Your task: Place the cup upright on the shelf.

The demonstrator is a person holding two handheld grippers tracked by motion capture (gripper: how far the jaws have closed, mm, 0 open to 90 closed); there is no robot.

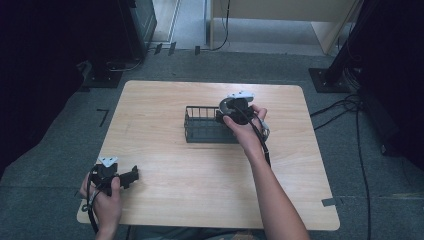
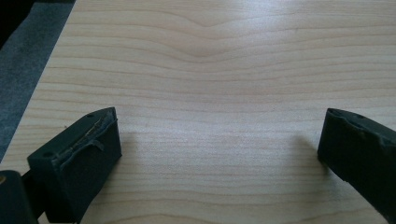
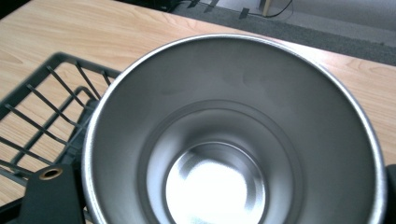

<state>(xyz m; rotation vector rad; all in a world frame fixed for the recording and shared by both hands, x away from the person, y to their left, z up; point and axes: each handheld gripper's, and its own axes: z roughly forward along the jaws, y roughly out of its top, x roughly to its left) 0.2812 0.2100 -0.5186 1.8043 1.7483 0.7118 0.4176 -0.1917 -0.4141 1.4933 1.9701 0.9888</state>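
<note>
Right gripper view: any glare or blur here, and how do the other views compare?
Right gripper view: blown-out glare on the steel cup's bottom, rim slightly soft. Left gripper view: sharp wood grain, soft shadows beside the fingers. High view: dim, dark surroundings, table evenly lit.

The left hand (image 1: pixel 104 196) rests low at the near left, holding the left gripper (image 1: pixel 134 175) level, pointed right, its jaws standing wide apart. The right forearm (image 1: pixel 272 192) stretches from the near edge toward the middle, where the right hand (image 1: pixel 246 127) holds the right gripper (image 1: pixel 223 114) with its jaws clamped.
</note>
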